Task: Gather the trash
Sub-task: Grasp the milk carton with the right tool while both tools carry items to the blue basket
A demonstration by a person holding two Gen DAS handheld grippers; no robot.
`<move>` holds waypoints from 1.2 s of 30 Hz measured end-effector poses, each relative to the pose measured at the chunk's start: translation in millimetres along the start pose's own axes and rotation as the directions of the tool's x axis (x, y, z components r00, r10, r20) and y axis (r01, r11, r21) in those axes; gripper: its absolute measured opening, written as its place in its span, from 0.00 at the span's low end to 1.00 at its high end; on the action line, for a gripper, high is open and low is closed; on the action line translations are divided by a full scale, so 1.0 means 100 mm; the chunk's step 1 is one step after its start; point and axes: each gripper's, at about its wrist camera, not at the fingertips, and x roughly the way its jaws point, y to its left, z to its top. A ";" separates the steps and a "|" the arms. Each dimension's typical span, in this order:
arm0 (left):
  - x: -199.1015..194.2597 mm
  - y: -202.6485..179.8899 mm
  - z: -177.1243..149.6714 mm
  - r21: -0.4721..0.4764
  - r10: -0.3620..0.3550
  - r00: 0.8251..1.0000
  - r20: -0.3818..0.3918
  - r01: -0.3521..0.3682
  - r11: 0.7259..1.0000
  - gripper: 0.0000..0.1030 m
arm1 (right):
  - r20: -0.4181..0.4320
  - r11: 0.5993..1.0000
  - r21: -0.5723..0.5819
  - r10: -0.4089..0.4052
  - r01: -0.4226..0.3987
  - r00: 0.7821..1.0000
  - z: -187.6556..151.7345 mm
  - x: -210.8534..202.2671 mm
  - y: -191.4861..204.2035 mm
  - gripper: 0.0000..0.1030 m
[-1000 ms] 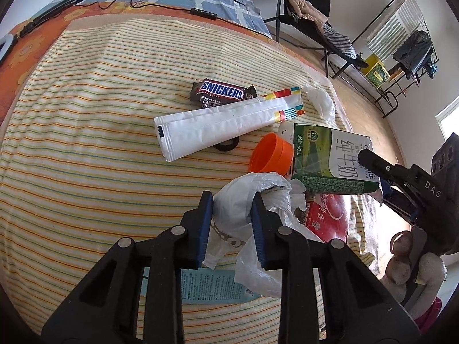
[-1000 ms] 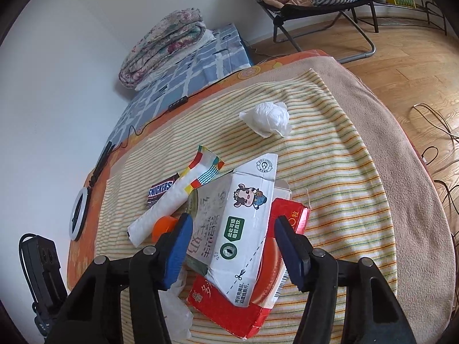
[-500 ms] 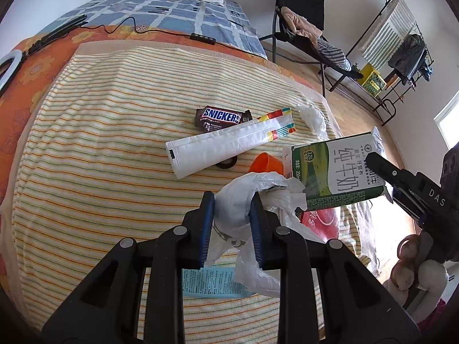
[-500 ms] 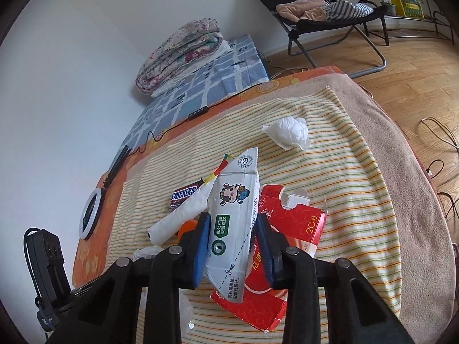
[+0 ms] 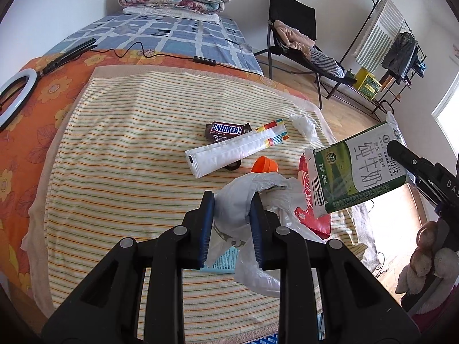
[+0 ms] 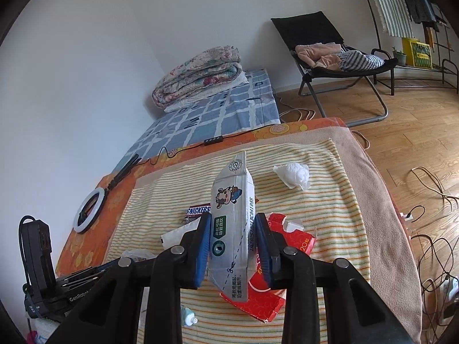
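Left tongs pinching plastic bag; right tongs gripping milk carton.

Two grippers, each one squeezing something

The left gripper points down and forward, and its two blue pads pinch a crumpled white plastic bag. The right gripper also tips downward; its pads press both sides of a milk carton that stands up between them. From the left view, its black finger lies across the carton's side.
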 end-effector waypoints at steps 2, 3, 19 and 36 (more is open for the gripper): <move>-0.08 0.00 -0.03 0.009 -0.001 1.000 0.006 0.001 1.000 0.23 | 0.008 1.000 -0.015 0.011 -0.011 1.000 -0.01 -0.09 0.06 0.29; -0.11 0.00 -0.06 0.016 0.000 1.000 0.009 0.000 1.000 0.23 | 0.010 1.000 -0.019 0.020 -0.019 1.000 -0.01 -0.13 0.08 0.29; -0.62 0.01 -0.88 0.115 -0.004 0.999 -0.032 0.008 0.993 0.23 | -0.069 0.983 -0.126 0.123 -0.131 0.990 -0.68 -0.79 0.44 0.29; -0.56 0.19 -1.92 0.108 0.028 0.988 -0.150 -0.012 0.994 0.23 | -0.264 0.968 -0.171 0.135 -0.184 0.955 -1.80 -0.94 0.53 0.29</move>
